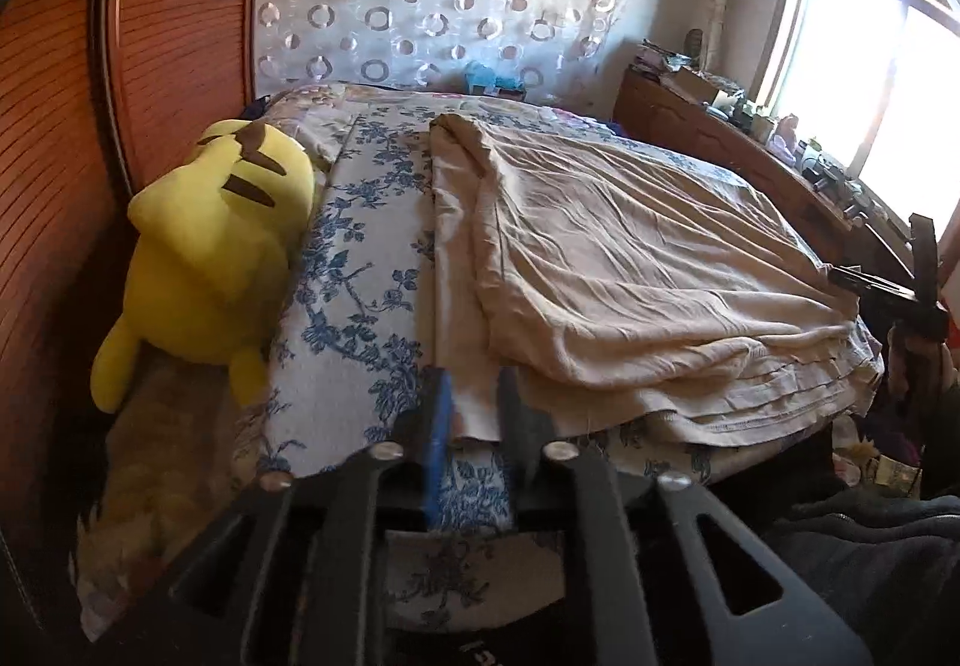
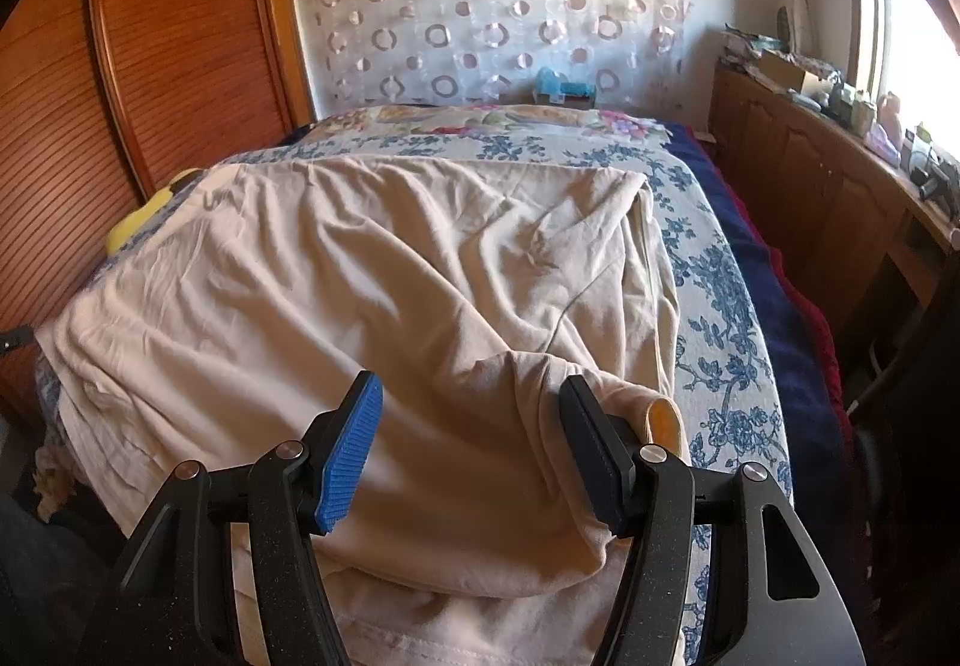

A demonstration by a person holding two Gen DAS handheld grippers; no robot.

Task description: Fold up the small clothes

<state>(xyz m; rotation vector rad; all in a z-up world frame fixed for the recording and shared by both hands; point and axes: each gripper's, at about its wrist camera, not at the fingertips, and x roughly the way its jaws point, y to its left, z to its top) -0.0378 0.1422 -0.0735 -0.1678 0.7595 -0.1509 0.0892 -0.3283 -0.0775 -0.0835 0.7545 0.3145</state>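
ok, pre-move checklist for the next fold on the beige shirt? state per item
1. Left tool on fabric: cannot tell. The shirt edge lies between its narrow jaws, but pad contact is not clear.
2. Right tool gripping: not ok. Jaws wide, a bunched fold between them, pads not pressing.
3. Shirt flat: not ok. Wrinkled, one side already folded over.
4. Shirt on the bed: cannot tell. Near hem sits at the edge.
5. Plush toy clear of the shirt: ok. It lies apart, by the wardrobe.
6. Fold path free: ok. Nothing rests on the shirt.
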